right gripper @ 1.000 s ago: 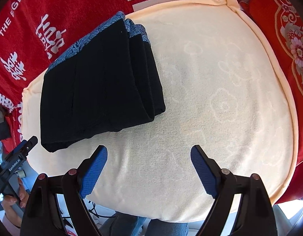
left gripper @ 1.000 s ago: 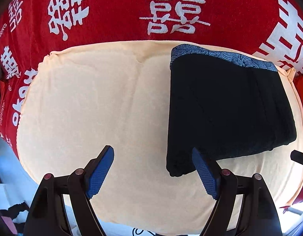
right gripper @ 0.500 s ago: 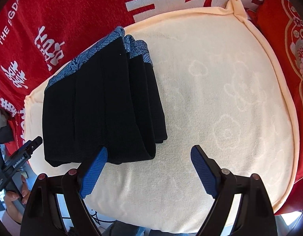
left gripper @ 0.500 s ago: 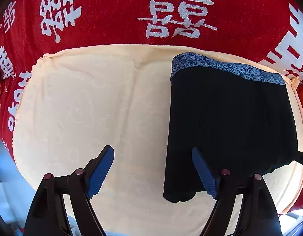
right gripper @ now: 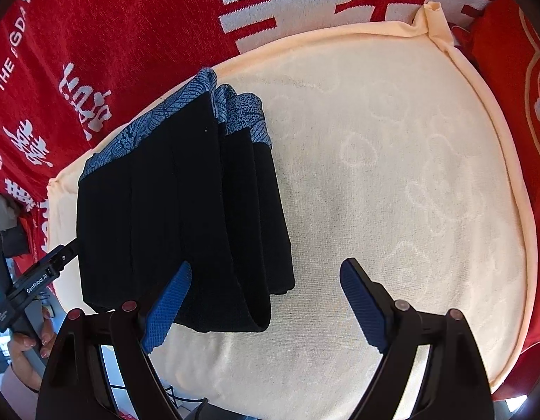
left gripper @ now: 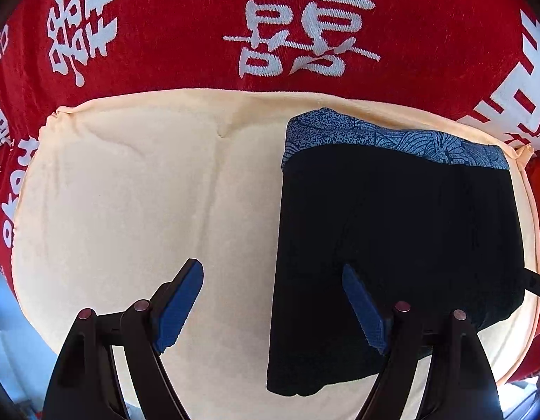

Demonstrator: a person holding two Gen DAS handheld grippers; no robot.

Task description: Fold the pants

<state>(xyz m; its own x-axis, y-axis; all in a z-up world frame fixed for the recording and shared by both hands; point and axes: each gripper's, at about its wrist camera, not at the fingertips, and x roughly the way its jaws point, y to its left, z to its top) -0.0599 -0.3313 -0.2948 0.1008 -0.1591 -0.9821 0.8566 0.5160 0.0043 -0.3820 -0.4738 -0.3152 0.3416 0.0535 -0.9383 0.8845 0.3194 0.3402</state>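
The left gripper (left gripper: 272, 301) has its jaws spread wide with nothing between them; its right blue pad (left gripper: 361, 308) overlaps the near end of the folded black pants (left gripper: 392, 231), though whether it touches the cloth is hard to tell. The right gripper (right gripper: 266, 301) is likewise spread and holding nothing, its left pad (right gripper: 166, 309) over the pants' near edge. The pants lie folded in layers, blue patterned waistband (left gripper: 392, 140) at the far end, on a cream towel-covered cushion (left gripper: 130, 192). A red blanket with white characters (left gripper: 182, 35) lies beyond.
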